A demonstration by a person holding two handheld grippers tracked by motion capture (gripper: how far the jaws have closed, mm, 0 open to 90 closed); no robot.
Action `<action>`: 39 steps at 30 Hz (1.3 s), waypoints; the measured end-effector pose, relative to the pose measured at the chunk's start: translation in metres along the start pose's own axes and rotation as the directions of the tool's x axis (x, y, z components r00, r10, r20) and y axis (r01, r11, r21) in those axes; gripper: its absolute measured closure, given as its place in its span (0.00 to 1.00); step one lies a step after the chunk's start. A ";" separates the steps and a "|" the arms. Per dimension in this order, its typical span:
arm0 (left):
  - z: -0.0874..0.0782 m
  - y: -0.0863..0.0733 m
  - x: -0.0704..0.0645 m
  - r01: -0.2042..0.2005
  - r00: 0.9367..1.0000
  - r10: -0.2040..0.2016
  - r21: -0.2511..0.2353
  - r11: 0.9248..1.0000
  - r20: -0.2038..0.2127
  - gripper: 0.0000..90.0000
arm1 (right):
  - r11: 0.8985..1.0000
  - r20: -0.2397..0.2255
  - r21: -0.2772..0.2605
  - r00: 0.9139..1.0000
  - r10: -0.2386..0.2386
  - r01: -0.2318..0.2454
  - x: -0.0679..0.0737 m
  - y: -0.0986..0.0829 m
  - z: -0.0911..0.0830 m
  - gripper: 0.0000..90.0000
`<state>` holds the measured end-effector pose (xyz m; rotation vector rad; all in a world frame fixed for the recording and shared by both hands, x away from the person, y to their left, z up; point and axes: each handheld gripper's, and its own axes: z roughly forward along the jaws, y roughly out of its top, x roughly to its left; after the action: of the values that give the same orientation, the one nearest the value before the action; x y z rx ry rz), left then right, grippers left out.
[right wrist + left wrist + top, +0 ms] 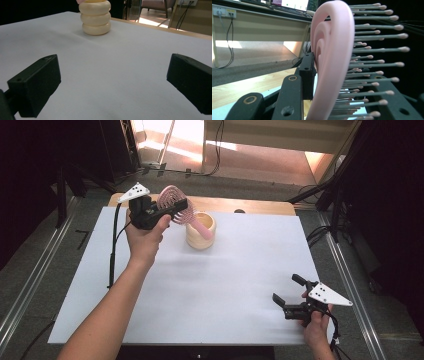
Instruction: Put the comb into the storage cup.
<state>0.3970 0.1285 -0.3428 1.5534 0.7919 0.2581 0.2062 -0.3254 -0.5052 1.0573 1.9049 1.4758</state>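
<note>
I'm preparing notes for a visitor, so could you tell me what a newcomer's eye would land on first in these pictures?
The pink hairbrush stands out first: the left gripper grips its head at the far left of the table, with the handle angled down into the cream ribbed cup. In the left gripper view its bristles loom close. The right gripper rests open at the near right, over the white table cover.

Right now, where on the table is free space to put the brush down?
The white table cover lies bare between the cream ribbed cup and the right gripper. It is crowded only at the cup, where the left gripper holds the pink hairbrush.
</note>
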 end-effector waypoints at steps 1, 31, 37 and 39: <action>0.001 0.000 0.001 0.002 1.000 -0.002 -0.001 1.000 0.000 0.71 | 1.000 0.000 0.000 1.000 -0.001 0.001 0.000 0.000 0.000 0.00; 0.010 0.007 0.018 0.010 0.996 -0.014 -0.050 0.999 -0.084 0.71 | 1.000 -0.005 0.004 1.000 -0.001 0.001 0.000 0.000 0.001 0.00; 0.014 0.006 0.019 0.009 0.995 -0.014 -0.050 0.999 -0.101 0.71 | 1.000 -0.005 0.003 1.000 0.000 0.000 0.000 0.000 0.001 0.00; 0.015 0.006 0.020 0.007 0.994 -0.012 -0.049 0.999 -0.107 0.71 | 1.000 -0.006 0.003 1.000 -0.002 0.002 0.000 -0.001 0.001 0.00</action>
<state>0.4221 0.1295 -0.3457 1.4994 0.8705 0.3538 0.2065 -0.3248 -0.5060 1.0539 1.9121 1.4767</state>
